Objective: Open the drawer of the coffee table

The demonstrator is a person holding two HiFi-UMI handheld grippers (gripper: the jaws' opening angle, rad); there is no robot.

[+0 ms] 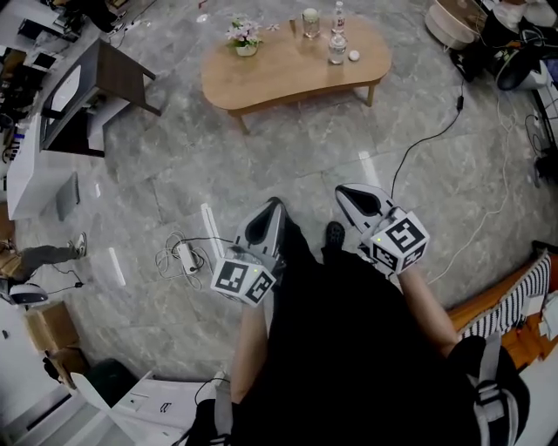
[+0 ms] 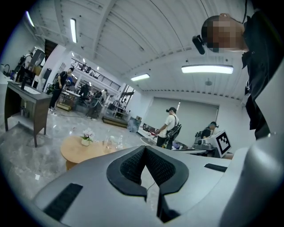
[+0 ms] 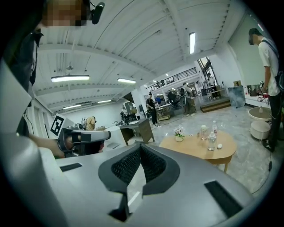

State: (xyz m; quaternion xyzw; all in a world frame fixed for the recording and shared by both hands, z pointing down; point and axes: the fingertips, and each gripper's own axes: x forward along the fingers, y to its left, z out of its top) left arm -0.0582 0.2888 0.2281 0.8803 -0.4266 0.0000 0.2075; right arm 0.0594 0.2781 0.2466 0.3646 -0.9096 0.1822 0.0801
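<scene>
Two grippers, both closed tight, pads together, nothing between them. The left gripper [image 1: 275, 206] and right gripper [image 1: 349, 192] sit side by side, low in the head view in front of the person's dark clothing, tips pointing up-frame toward the table.

One coffee table [image 1: 288, 74]: kidney-shaped wooden top, well apart from both grippers, bare grey stone floor [image 1: 305, 148] between. It's straight ahead of the pair in the head view. In the left gripper view it sits left of the jaws, in the right gripper view right of the jaws. I can't make out the drawer in any view; only the top and legs show.

Count on the tabletop:
- 1 small flower pot [image 1: 244, 37], toward the left end
- 1 glass jar [image 1: 311, 22], at the far edge
- 2 clear bottles: one at the far edge [image 1: 338, 12], one nearer the middle [image 1: 336, 49]
- 1 small white round item [image 1: 354, 55], just beside the nearer bottle

Rest of the floor:
- 1 power strip [image 1: 186, 257] with loose cables, near the left gripper on its left side
- 1 black cable [image 1: 427, 144] running from upper right toward the right gripper
- 1 dark desk [image 1: 109, 78] on the left, well apart from the table

Several people stand at benches in the background of both gripper views.
</scene>
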